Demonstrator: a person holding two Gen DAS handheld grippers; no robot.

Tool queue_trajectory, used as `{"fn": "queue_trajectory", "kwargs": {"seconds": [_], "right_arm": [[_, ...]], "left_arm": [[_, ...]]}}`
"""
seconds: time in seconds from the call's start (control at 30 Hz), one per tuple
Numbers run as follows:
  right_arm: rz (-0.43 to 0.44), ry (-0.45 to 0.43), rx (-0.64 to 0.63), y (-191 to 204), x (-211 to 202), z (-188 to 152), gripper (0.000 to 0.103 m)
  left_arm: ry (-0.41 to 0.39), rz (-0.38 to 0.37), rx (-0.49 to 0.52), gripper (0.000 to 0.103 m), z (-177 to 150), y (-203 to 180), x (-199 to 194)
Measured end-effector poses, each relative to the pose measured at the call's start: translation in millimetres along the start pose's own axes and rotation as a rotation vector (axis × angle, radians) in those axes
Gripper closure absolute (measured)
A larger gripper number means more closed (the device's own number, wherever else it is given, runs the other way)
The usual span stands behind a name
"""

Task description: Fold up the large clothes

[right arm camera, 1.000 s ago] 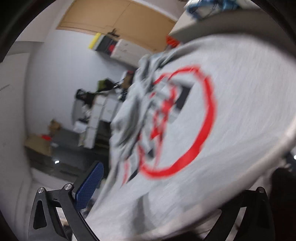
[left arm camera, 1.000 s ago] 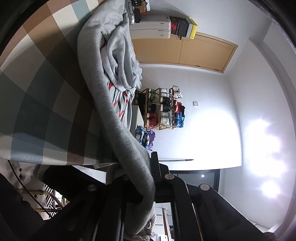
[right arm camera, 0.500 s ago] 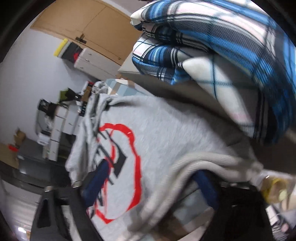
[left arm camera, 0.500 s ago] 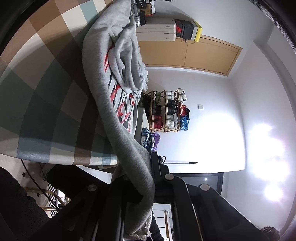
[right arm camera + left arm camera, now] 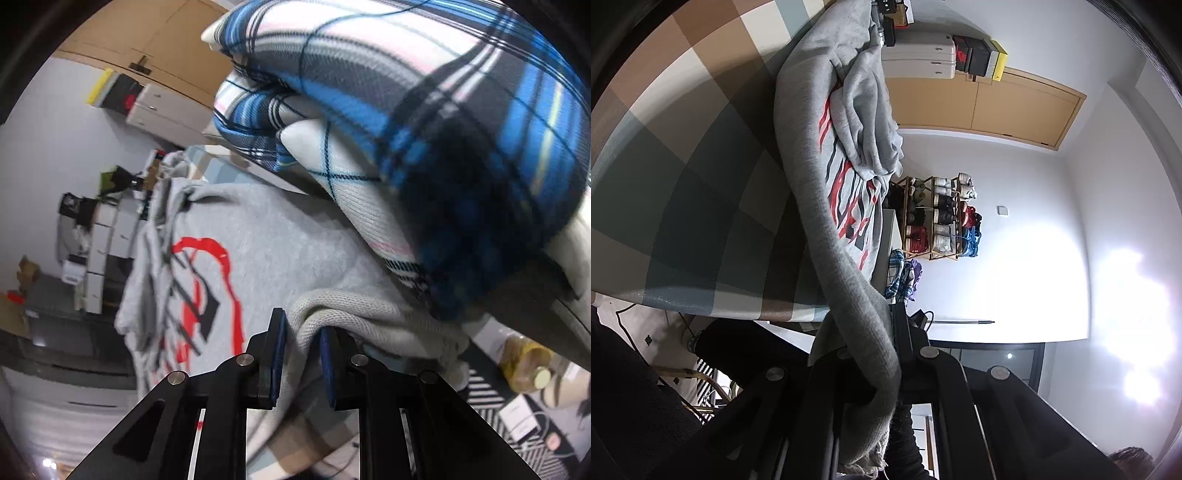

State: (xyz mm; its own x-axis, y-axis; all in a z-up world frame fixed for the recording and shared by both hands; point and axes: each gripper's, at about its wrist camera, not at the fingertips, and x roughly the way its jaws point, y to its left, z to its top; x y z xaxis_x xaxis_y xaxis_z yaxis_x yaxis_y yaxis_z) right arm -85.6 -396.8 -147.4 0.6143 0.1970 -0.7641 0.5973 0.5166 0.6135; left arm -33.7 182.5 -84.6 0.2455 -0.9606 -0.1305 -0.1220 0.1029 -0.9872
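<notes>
The big grey sweatshirt with red print point(image 5: 846, 206) is stretching long between both grippers — one hem corner each. The left gripper point(image 5: 886, 369) is pinching its thick edge tight. The right gripper point(image 5: 301, 354) has just been closing — its blue pads point(image 5: 277, 347) are squeezing the ribbed hem.

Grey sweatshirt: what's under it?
The grey sweatshirt lies on a checked cloth. What that cloth covers, and anything beneath the sweatshirt's bunched far end, is hidden.

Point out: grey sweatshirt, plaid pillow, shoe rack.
grey sweatshirt point(image 5: 280, 236), right wrist view, plain chest fabric beside the red print.
plaid pillow point(image 5: 424, 122), right wrist view, blue checked face.
shoe rack point(image 5: 938, 218), left wrist view, middle shelves.
</notes>
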Motion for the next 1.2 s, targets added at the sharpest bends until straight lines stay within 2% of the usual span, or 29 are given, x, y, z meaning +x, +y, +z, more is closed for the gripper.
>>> {"fn": "queue_trajectory", "kwargs": {"seconds": [0.03, 0.2, 0.33, 0.53, 0.83, 1.2], "right_arm": [[0.001, -0.021, -0.017, 2, -4, -2, 0.094], [0.035, -0.109, -0.107, 17, -24, -10, 0.095], [0.051, -0.213, -0.278, 51, -47, -21, 0.095], [0.082, -0.296, -0.474, 91, -71, -38, 0.096], [0.098, -0.362, -0.472, 76, -91, -48, 0.096], [0.102, -0.338, -0.459, 40, -110, -71, 0.096]], "left_arm": [[0.001, -0.001, -0.002, 0.103, 0, 1, -1], [-0.005, 0.002, -0.004, 0.103, 2, 1, -6], [-0.027, 0.021, 0.003, 0.103, 3, -4, -10], [-0.044, 0.027, -0.006, 0.103, 0, -1, -12], [-0.074, 0.072, 0.037, 0.103, -12, -7, -15], [-0.098, 0.128, 0.019, 0.103, -40, 8, -22]]}}
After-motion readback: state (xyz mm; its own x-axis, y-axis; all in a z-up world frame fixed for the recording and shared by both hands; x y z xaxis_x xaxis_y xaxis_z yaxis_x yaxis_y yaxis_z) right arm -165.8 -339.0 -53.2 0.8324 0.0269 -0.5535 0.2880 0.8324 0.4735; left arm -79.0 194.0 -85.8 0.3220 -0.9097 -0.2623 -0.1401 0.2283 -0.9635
